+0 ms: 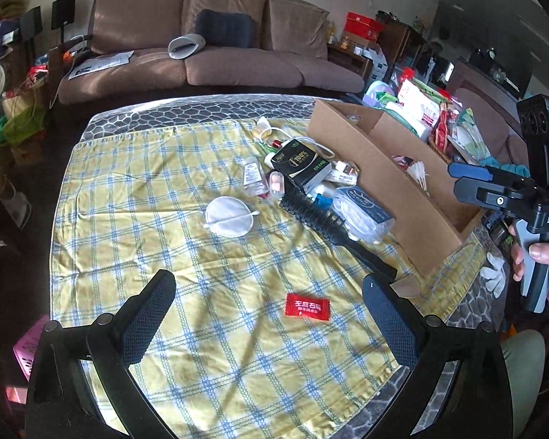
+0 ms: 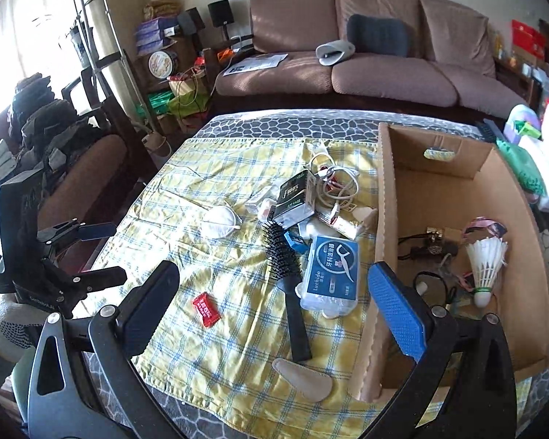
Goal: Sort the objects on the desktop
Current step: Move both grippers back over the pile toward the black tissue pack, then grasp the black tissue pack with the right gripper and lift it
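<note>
Daylight floods in from a window (image 2: pixel 36 18) at the upper left of the right wrist view, blown out to white there. Soft patchy shadows fall across the checked cloth (image 1: pixel 186 190), and its colours look slightly washed. Both views are sharp at centre; the fisheye bends the sofa (image 1: pixel 208 36) and darkens the corners. The room's far right clutter seems dim, perhaps underexposed.

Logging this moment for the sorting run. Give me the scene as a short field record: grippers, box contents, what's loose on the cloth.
left gripper: open, empty, above red sachet
right gripper: open, empty, over hairbrush
cardboard box: holds shuttlecock and small dark items
loose on cloth: white mask, blue floss-pick case, black carton, cables
surface: yellow checked cloth
</note>
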Motion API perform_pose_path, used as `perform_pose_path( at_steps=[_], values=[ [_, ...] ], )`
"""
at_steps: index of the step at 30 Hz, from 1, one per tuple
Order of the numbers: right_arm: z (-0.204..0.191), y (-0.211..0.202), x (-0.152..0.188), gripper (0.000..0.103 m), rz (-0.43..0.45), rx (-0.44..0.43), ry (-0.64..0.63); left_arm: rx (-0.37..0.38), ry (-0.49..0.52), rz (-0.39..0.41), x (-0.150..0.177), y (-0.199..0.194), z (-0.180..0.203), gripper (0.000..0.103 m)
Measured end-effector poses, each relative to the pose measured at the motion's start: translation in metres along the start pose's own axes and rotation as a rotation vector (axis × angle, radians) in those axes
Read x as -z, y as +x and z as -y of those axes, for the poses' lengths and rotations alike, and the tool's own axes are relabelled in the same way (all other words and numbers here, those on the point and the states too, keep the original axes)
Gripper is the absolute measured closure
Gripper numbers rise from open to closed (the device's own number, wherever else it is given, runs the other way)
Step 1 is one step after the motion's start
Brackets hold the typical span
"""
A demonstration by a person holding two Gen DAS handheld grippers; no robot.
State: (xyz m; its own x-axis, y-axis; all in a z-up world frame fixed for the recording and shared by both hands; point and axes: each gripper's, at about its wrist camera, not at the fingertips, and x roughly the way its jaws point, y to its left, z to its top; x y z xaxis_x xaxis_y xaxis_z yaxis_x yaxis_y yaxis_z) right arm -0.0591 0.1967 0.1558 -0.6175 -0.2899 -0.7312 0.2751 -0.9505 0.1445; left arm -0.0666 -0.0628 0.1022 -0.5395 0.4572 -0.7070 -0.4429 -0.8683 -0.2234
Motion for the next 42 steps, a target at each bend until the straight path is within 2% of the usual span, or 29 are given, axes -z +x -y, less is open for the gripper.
perform_pose_path(
  at_steps=[8,9,10,12,17,23,24,25,31,34,38,42],
  values=[
    [-0.013,0.070,-0.026,0.003,-0.032,0.098,-0.079,0.037,-0.039,0.010,0.002,0.028,-0.022,0.000],
    [-0.015,0.080,-0.028,0.010,-0.045,0.118,-0.100,0.044,-0.045,0.006,0.002,0.032,-0.024,0.000],
    [-0.017,0.091,-0.030,0.021,-0.064,0.144,-0.122,0.049,-0.051,0.001,0.001,0.036,-0.026,0.000],
    [-0.018,0.115,-0.032,0.032,-0.113,0.188,-0.175,0.065,-0.063,-0.003,0.000,0.042,-0.031,0.000],
    [-0.024,0.153,-0.034,0.033,-0.156,0.269,-0.297,0.089,-0.090,-0.002,0.001,0.052,-0.042,0.000],
    [-0.027,0.185,-0.037,0.034,-0.200,0.289,-0.318,0.093,-0.092,-0.016,0.003,0.061,-0.045,0.000],
    [-0.025,0.190,-0.037,0.040,-0.218,0.291,-0.317,0.099,-0.094,-0.017,0.004,0.061,-0.045,0.000],
    [-0.023,0.193,-0.038,0.050,-0.222,0.297,-0.312,0.108,-0.095,-0.019,0.005,0.061,-0.043,0.000],
    [-0.009,0.171,-0.048,0.052,-0.169,0.235,-0.228,0.154,-0.055,-0.044,0.008,0.065,-0.025,0.000],
    [-0.004,0.143,-0.051,0.052,-0.115,0.186,-0.190,0.216,-0.073,-0.067,0.008,0.072,-0.013,0.000],
    [0.005,0.103,-0.056,0.053,-0.067,0.135,-0.141,0.217,-0.037,-0.080,0.004,0.075,0.010,0.000],
    [0.015,0.061,-0.060,0.053,-0.017,0.095,-0.096,0.241,-0.043,-0.082,0.000,0.073,0.028,0.000]
  ],
)
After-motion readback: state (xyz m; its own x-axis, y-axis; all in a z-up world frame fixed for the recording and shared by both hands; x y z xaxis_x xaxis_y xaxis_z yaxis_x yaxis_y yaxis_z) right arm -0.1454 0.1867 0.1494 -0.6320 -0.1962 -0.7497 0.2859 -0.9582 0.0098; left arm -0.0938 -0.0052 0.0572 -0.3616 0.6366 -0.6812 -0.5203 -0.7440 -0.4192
